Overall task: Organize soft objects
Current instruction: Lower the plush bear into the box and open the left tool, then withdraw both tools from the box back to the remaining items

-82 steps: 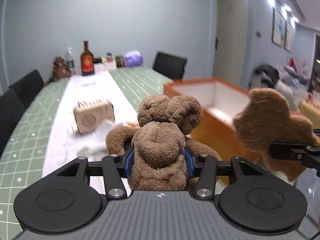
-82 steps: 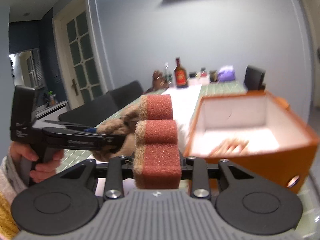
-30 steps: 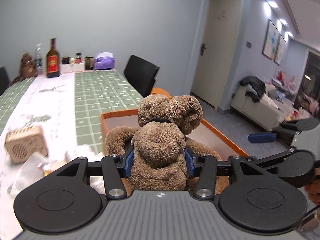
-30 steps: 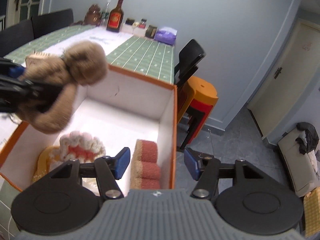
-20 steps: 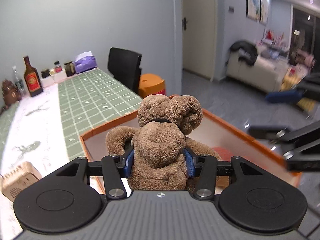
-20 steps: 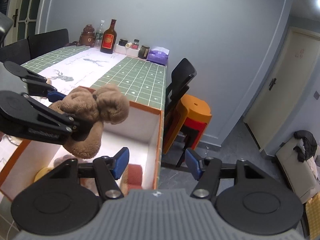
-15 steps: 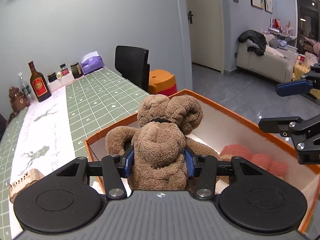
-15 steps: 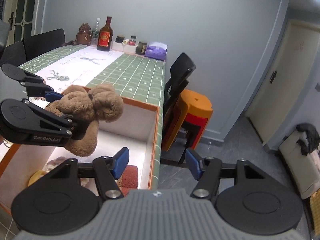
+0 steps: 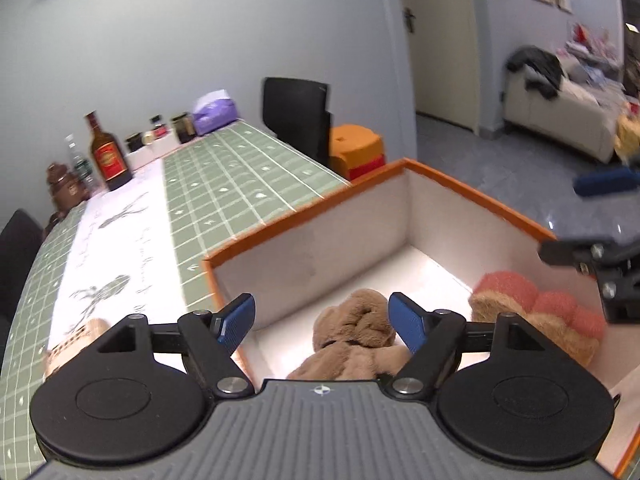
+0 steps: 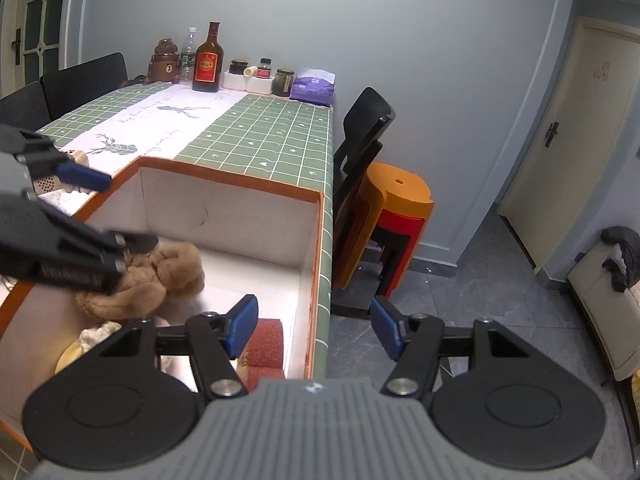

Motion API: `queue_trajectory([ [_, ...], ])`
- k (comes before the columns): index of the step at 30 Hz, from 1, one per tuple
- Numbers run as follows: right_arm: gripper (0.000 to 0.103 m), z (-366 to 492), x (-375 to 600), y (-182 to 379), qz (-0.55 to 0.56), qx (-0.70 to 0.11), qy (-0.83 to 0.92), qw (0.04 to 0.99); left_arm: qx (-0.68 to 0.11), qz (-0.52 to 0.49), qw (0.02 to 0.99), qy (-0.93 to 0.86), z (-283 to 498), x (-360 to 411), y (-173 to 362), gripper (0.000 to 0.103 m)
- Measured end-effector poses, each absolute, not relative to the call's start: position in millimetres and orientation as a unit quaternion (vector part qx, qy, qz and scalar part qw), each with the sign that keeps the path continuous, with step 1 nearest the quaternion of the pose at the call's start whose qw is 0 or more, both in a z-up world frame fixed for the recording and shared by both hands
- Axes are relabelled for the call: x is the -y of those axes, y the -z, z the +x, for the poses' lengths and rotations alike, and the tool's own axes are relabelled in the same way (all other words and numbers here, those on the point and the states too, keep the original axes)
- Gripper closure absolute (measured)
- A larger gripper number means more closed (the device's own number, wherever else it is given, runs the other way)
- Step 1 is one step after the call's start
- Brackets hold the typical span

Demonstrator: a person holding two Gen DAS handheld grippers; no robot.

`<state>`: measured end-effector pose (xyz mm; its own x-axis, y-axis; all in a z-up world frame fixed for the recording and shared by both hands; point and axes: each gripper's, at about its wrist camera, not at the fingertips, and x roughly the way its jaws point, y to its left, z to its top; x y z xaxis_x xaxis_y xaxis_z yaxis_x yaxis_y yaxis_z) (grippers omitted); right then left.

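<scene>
Dropped since half a second back: bear [image 9: 354,340] now lies in the box [image 9: 304,216], near its left wall, beside the sponge [image 9: 536,312]. Left claw [image 9: 322,320] just opened wide, pads clear of it. Right claw [image 10: 314,330] open, empty, over the box's right rim.

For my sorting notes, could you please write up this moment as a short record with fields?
container: orange box, white inside, standing on the green checked table
in the box: brown plush toy, red sponge
left gripper: jaws have just been opening, now wide apart above the plush toy, pads clear of it
right gripper: open, nothing between its jaws, over the box's right wall
far end of the table: brown bottle, purple tissue pack
beside the table: black chair, orange stool
</scene>
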<state>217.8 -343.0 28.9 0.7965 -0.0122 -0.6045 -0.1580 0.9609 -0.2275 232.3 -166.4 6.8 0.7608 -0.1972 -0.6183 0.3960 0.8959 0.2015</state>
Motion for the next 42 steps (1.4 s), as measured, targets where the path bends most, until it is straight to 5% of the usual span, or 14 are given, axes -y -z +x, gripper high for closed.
queue_trajectory([
  [20,0.033,176,262,-50,-0.128,-0.263,-0.082,0.953,-0.238,0.096,0.961,0.105,171,81,-54,0.013],
  [42,0.003,89,195,-38,-0.042,-0.158,-0.062,0.985,-0.188,0.072,0.979,0.035,105,27,-50,0.013],
])
